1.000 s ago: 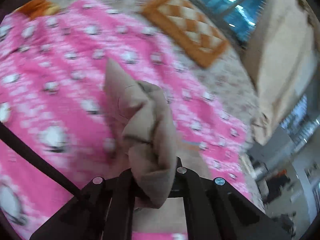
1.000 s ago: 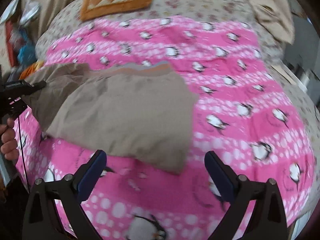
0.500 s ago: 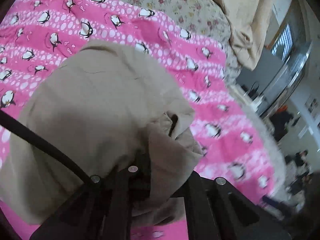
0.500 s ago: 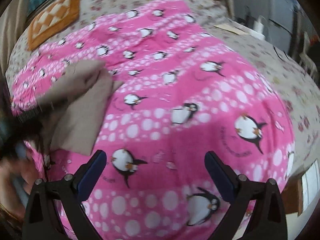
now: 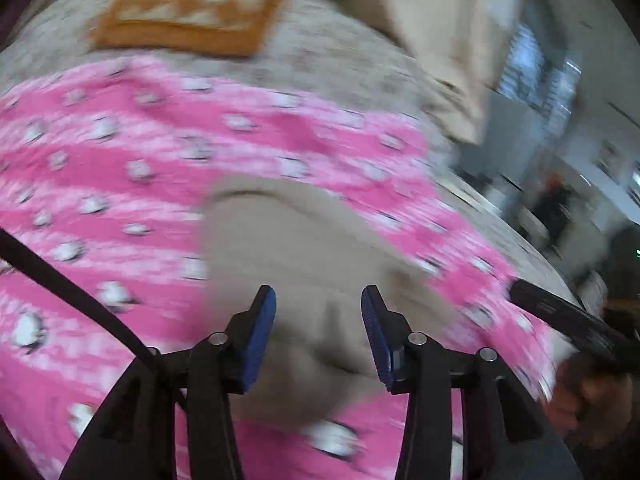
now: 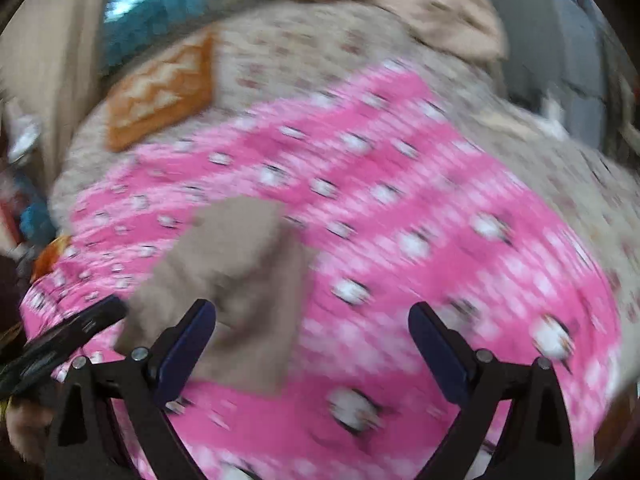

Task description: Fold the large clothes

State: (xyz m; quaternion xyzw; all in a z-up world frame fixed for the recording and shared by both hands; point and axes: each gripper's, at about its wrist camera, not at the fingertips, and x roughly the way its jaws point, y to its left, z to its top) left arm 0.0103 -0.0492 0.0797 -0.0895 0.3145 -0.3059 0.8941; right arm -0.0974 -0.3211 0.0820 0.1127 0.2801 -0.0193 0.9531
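The pink penguin blanket (image 6: 400,240) covers the bed, with bare pink to the right. The folded beige garment (image 6: 240,280) lies near its left side, long axis running away from the cameras. Left gripper (image 5: 318,320) and right gripper (image 6: 312,340) both gape, empty.

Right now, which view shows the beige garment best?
The right wrist view: the beige garment shows nearly whole on the pink blanket. The left wrist view shows it closer, its near edge hidden by gripper fingers.
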